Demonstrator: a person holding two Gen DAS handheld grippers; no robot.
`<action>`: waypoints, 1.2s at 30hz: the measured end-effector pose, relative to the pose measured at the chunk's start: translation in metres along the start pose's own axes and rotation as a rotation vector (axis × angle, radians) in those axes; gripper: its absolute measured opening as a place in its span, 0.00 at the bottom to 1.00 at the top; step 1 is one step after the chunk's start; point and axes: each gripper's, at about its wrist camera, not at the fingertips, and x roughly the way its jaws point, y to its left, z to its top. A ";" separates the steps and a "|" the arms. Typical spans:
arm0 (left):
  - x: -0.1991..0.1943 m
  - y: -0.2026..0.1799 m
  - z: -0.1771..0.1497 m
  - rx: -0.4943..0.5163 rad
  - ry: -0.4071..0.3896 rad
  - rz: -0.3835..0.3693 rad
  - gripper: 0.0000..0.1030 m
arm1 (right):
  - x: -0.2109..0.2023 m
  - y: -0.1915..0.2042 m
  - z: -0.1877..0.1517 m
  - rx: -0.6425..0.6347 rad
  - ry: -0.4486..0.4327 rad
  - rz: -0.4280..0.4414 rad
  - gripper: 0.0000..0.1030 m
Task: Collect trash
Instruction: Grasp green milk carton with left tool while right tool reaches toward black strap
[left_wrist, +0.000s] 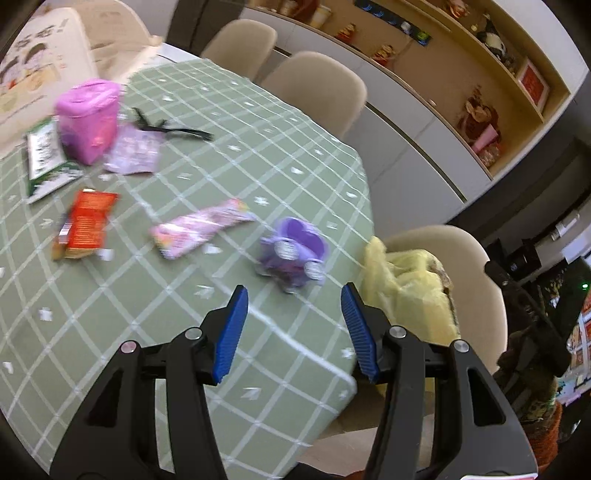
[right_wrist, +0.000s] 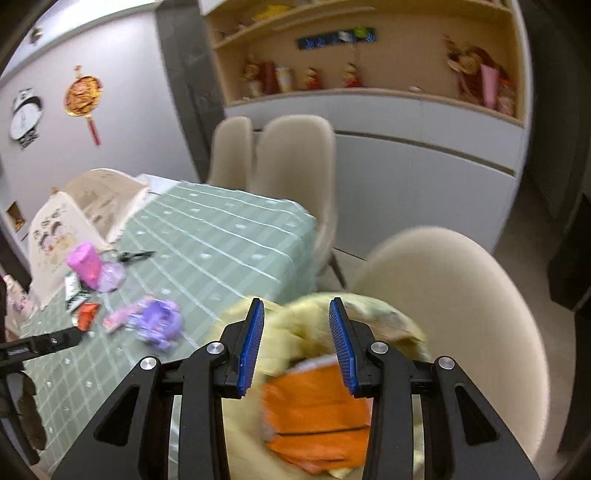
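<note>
On the green checked tablecloth (left_wrist: 236, 122) lie a red snack packet (left_wrist: 86, 225), a pink wrapper (left_wrist: 199, 230), a pale purple wrapper (left_wrist: 135, 151) and a green-and-white packet (left_wrist: 46, 158). A small purple plastic toy (left_wrist: 293, 253) stands near the table's edge. My left gripper (left_wrist: 293, 295) hovers open just short of that toy, with nothing between its pads. A yellow bag (right_wrist: 306, 328) sits open on a beige chair (right_wrist: 454, 288), and an orange packet (right_wrist: 317, 417) lies in it. My right gripper (right_wrist: 295, 302) hangs open over the bag; its pads are clear of the packet.
A pink tub (left_wrist: 88, 118) and a black strap-like item (left_wrist: 170, 127) lie further back, beside a printed cream bag (left_wrist: 40, 66). More beige chairs (left_wrist: 314, 85) line the table's far side. Beyond them are white cabinets and shelves (right_wrist: 369, 55) with ornaments.
</note>
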 end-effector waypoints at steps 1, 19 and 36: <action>-0.005 0.009 0.000 -0.010 -0.010 0.011 0.48 | 0.003 0.015 0.002 -0.020 -0.001 0.023 0.34; -0.102 0.155 -0.007 -0.171 -0.187 0.205 0.55 | 0.052 0.185 0.011 -0.191 0.018 0.345 0.37; -0.055 0.261 0.091 -0.290 -0.215 0.230 0.55 | 0.110 0.231 0.010 -0.278 0.125 0.331 0.37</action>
